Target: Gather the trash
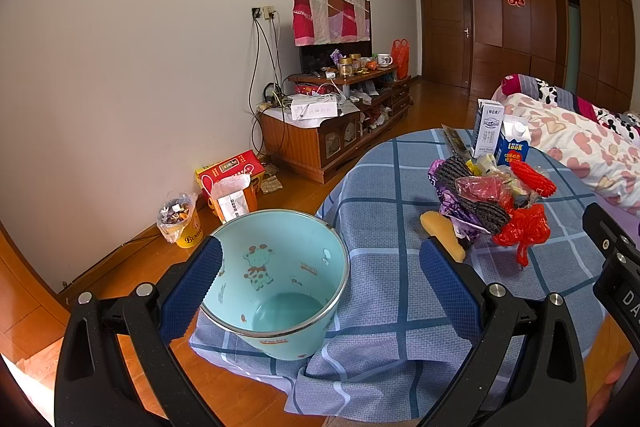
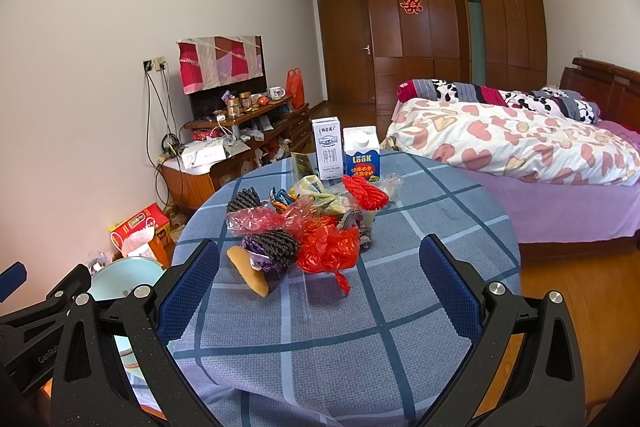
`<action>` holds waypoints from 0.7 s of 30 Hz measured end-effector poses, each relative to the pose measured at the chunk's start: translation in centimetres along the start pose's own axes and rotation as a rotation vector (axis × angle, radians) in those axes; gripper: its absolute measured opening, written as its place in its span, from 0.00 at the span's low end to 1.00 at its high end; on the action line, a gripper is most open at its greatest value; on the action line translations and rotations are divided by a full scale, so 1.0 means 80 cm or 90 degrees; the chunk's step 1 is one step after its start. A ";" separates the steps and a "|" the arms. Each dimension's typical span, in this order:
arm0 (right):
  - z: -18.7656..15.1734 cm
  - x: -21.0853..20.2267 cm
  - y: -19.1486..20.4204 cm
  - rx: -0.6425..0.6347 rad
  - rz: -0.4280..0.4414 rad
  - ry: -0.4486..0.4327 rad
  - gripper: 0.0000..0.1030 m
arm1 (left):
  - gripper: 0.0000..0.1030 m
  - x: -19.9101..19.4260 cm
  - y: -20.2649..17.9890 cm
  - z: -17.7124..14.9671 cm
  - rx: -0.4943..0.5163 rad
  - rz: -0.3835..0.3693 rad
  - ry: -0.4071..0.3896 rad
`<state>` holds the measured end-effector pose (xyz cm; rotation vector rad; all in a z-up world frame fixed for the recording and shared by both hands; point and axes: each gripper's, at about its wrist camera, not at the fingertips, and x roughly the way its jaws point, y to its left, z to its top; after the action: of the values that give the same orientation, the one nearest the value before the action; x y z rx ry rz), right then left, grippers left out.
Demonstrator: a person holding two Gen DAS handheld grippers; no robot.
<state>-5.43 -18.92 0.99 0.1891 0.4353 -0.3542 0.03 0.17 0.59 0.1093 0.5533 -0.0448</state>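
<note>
At the left edge of the round table covered with a blue checked cloth stands a pale turquoise metal bucket printed with a cartoon giraffe, tilted toward the camera, its inside bare as far as the left wrist view reaches, so the collecting looks not yet begun. The left gripper has its blue-padded jaws spread wide; the left pad lies against or just beside the bucket's near-left rim, though whether it truly touches I cannot tell, and the right pad hangs over bare cloth, gripping nothing. To the right, near the table's middle, sits the heap of trash: crumpled red plastic bags, dark ridged foam sleeves, purple foil, bright wrappers and a tan piece of bread at its near-left side. All of it remains on the cloth, so the whole pile is left to move. Beyond it, at the far side, stand a white milk carton and a blue-and-white carton with a round cap. The right gripper hovers over the near cloth, jaws equally wide apart, empty, aimed at the heap and short of it.
</note>
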 end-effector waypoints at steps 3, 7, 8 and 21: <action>0.000 0.000 0.000 0.000 -0.001 0.001 0.95 | 0.94 0.000 0.000 0.000 -0.001 -0.001 0.001; -0.001 0.001 0.000 0.001 0.000 0.003 0.95 | 0.94 0.000 0.000 0.000 -0.001 -0.001 0.000; -0.001 0.000 0.001 0.001 0.000 0.002 0.95 | 0.94 0.000 0.000 0.000 0.000 -0.001 0.000; -0.001 -0.001 0.000 0.002 0.000 -0.001 0.95 | 0.94 0.000 0.000 -0.001 -0.001 -0.001 0.000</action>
<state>-5.52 -18.89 0.92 0.1914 0.4332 -0.3553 -0.02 0.20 0.57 0.1071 0.5536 -0.0462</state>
